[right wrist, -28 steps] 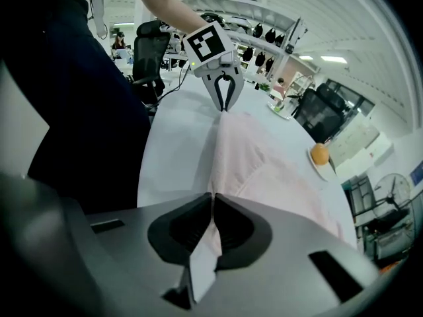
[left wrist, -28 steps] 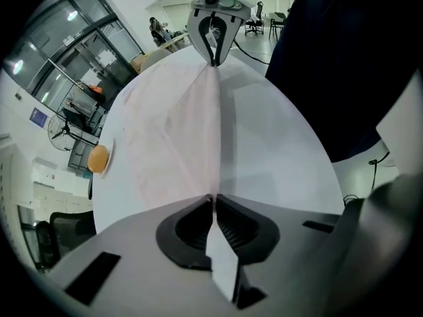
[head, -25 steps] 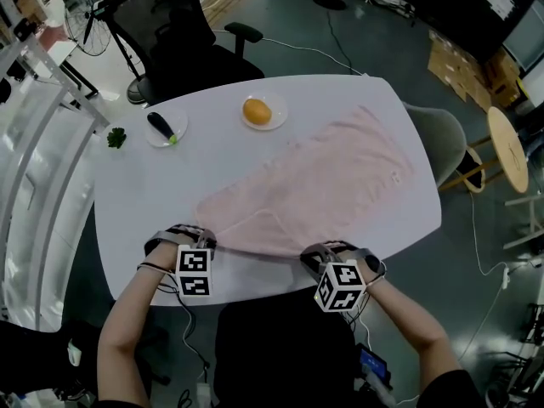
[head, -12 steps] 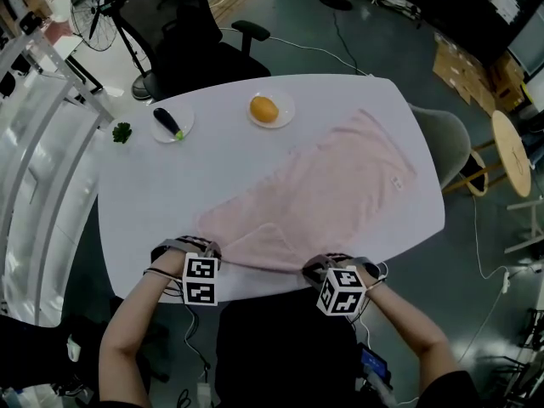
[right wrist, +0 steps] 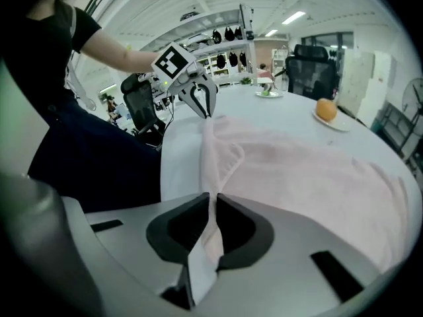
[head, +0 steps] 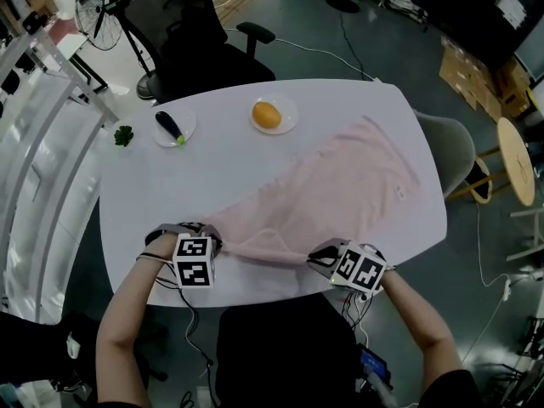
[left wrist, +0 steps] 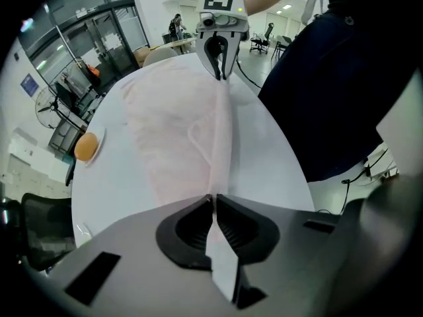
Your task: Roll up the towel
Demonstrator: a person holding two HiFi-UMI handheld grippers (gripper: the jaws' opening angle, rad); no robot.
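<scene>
Left tongs (left wrist: 213,202) clamped tight on towel (head: 340,185), at left end of near edge. Right tongs (right wrist: 213,202) on same edge, right end; jaws just eased apart a little, cloth between them, pads pressing it. Edge runs as taut ridge from one tongs to other. Rest of towel lies spread slantwise across table (head: 144,202), toward far right. Far side: orange (head: 267,114) on plate (head: 287,124), eggplant (head: 168,124) on saucer (head: 158,136), green sprig (head: 124,134) at left rim.
</scene>
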